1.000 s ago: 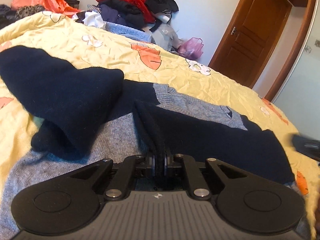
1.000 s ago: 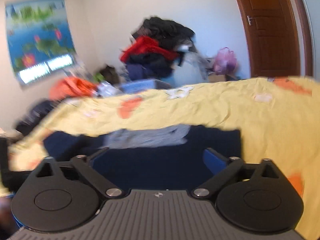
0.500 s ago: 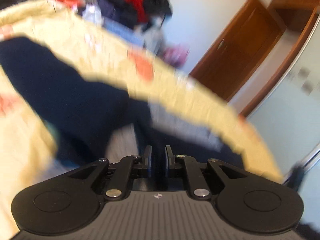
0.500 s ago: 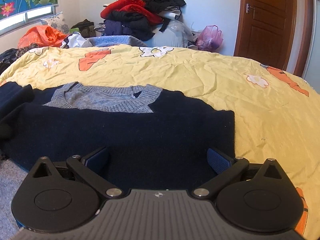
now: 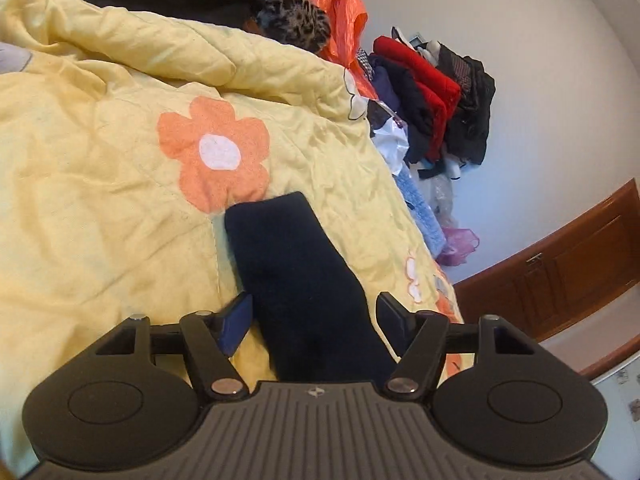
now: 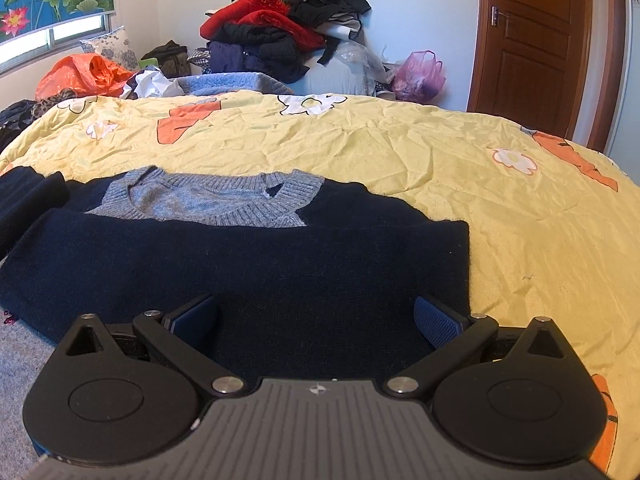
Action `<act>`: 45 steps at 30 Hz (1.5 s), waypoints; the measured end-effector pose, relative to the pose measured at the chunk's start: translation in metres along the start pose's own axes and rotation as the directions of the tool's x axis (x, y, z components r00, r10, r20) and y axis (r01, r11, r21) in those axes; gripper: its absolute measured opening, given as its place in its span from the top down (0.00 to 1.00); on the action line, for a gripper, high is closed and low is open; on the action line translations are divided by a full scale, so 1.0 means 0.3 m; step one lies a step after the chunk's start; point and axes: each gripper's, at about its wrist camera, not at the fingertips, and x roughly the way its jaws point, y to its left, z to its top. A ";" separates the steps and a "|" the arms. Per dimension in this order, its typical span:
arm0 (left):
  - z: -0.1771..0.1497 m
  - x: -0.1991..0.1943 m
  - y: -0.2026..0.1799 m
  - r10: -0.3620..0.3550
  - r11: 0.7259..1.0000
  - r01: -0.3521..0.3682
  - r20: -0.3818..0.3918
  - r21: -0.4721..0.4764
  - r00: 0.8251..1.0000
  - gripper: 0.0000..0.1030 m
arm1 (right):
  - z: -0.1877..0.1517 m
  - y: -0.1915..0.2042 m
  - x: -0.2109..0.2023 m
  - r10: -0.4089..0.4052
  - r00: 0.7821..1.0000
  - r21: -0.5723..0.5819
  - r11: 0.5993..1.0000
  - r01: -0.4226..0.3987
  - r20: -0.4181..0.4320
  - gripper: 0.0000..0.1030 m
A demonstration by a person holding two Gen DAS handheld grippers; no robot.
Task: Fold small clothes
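1. Right wrist view: the navy sweater (image 6: 240,264) lies flat on the bed, its grey ribbed collar (image 6: 208,200) toward the far side and one sleeve folded across the chest so the right edge forms a straight line.
2. The right gripper (image 6: 316,320) hangs low over the sweater's near part with its jaws spread wide — the blue pads stand apart above the dark knit and pinch nothing.
3. In the left wrist view, a navy sleeve (image 5: 296,272) stretches out over the yellow quilt (image 5: 100,200), its cuff end lying just beside an orange flower print (image 5: 214,154).
4. The left gripper (image 5: 316,320) is over that sleeve, and its jaws have just been opening; the sleeve runs between the two pads but neither presses on it, so the cloth lies loose.
5. The quilt is wrinkled and covers the whole bed, with orange and white flowers scattered on it.
6. Farther off — a heap of red and black clothes (image 6: 280,20) is piled against the white wall, an orange plastic bag (image 6: 86,74) sits at the left, a pink bag (image 6: 420,72) is near the brown wooden door (image 6: 532,40).
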 end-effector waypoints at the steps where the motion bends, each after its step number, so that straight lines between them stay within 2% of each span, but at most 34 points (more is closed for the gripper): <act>1: 0.000 0.010 -0.003 0.021 1.000 -0.022 0.012 0.017 1.000 0.44 | 0.000 -0.002 -0.001 0.000 1.000 0.000 1.000 0.000 0.000 0.00; 2: 0.001 0.019 -0.005 0.035 0.999 -0.036 0.030 0.033 0.999 0.49 | 0.000 -0.003 0.000 0.002 1.000 0.002 1.000 -0.002 0.000 0.00; 6: 0.014 0.019 -0.012 0.045 0.996 -0.049 0.058 0.079 0.997 0.50 | 0.002 -0.005 0.001 0.005 1.000 0.008 1.000 -0.005 0.002 0.00; 7: 0.012 0.020 -0.018 0.062 0.993 -0.068 0.062 0.097 0.996 0.58 | 0.002 -0.006 0.002 0.006 1.000 0.010 1.000 -0.006 0.002 0.00; 8: 0.009 0.023 -0.024 0.092 0.988 -0.100 0.066 0.120 0.994 0.74 | 0.002 -0.007 0.003 0.007 1.000 0.011 1.000 -0.007 0.003 0.00; 10: 0.003 0.029 -0.032 0.145 0.973 -0.156 0.075 0.169 0.987 0.88 | 0.002 -0.007 0.002 0.007 1.000 0.010 1.000 -0.007 0.003 0.00; 11: -0.002 0.022 -0.037 0.146 0.970 -0.160 0.086 0.183 0.985 0.93 | 0.002 -0.008 0.001 0.008 1.000 0.012 1.000 -0.008 0.004 0.00; 14: -0.028 -0.010 -0.101 0.176 0.944 -0.210 0.149 0.255 0.973 0.94 | 0.002 -0.009 0.002 0.009 1.000 0.014 1.000 -0.009 0.005 0.00; 16: -0.069 -0.047 -0.200 0.158 0.914 -0.221 0.203 0.340 0.966 0.94 | 0.002 -0.010 0.001 0.010 1.000 0.015 1.000 -0.010 0.005 0.00; 18: -0.153 -0.092 -0.337 0.084 0.877 -0.181 0.228 0.446 0.970 0.94 | 0.002 -0.011 0.000 0.012 1.000 0.018 1.000 -0.012 0.007 0.00; 20: -0.289 -0.124 -0.482 -0.030 0.824 -0.080 0.185 0.560 0.982 0.94 | 0.002 -0.011 -0.001 0.011 1.000 0.018 1.000 -0.012 0.007 0.00; 22: -0.466 -0.128 -0.606 -0.127 0.750 0.037 0.089 0.661 0.988 0.94 | 0.002 -0.012 -0.001 0.013 1.000 0.019 1.000 -0.013 0.008 0.00; 24: -0.633 -0.091 -0.675 -0.164 0.710 0.169 -0.073 0.684 0.984 0.94 | 0.002 -0.013 -0.002 0.016 1.000 0.025 1.000 -0.017 0.010 0.00; 25: -0.710 -0.065 -0.690 -0.157 0.695 0.204 -0.132 0.689 0.979 0.94 | 0.002 -0.014 -0.002 0.018 1.000 0.027 0.999 -0.018 0.011 0.00; 26: -0.776 -0.039 -0.696 -0.138 0.688 0.218 -0.169 0.692 0.976 0.94 | 0.001 -0.016 -0.003 0.020 1.000 0.031 0.999 -0.021 0.013 0.00; 28: -0.853 0.010 -0.675 -0.099 0.713 0.234 -0.235 0.661 0.967 0.94 | 0.001 -0.014 -0.003 0.020 1.000 0.032 0.999 -0.020 0.013 0.00; 29: -0.873 0.020 -0.661 -0.089 0.722 0.228 -0.239 0.653 0.967 0.94 | 0.001 -0.013 -0.003 0.019 1.000 0.031 0.999 -0.019 0.013 0.00; 35: -0.897 -0.016 -0.615 -0.155 0.689 0.240 -0.183 0.684 0.971 0.94 | 0.000 -0.013 -0.002 0.019 1.000 0.031 0.999 -0.020 0.013 0.00; 38: -0.918 -0.026 -0.643 -0.158 0.666 0.225 -0.161 0.711 0.974 0.94 | 0.007 -0.007 -0.008 0.019 1.000 0.019 1.000 -0.019 0.011 0.00; 40: -0.922 -0.036 -0.648 -0.173 0.661 0.231 -0.154 0.714 0.973 0.94 | 0.046 -0.008 -0.029 0.054 0.999 0.088 0.995 -0.054 0.003 0.01; 42: -0.923 -0.037 -0.646 -0.178 0.662 0.238 -0.159 0.710 0.971 0.94 | 0.103 -0.013 -0.055 0.196 0.980 0.244 0.950 -0.193 0.011 0.01; 43: -0.921 -0.036 -0.646 -0.181 0.665 0.239 -0.158 0.708 0.971 0.94 | 0.129 -0.014 -0.047 0.285 0.959 0.332 0.904 -0.269 0.001 0.00; 45: -0.919 -0.037 -0.645 -0.189 0.665 0.247 -0.161 0.705 0.969 0.94 | 0.167 0.001 0.001 0.448 0.893 0.482 0.791 -0.377 -0.036 0.01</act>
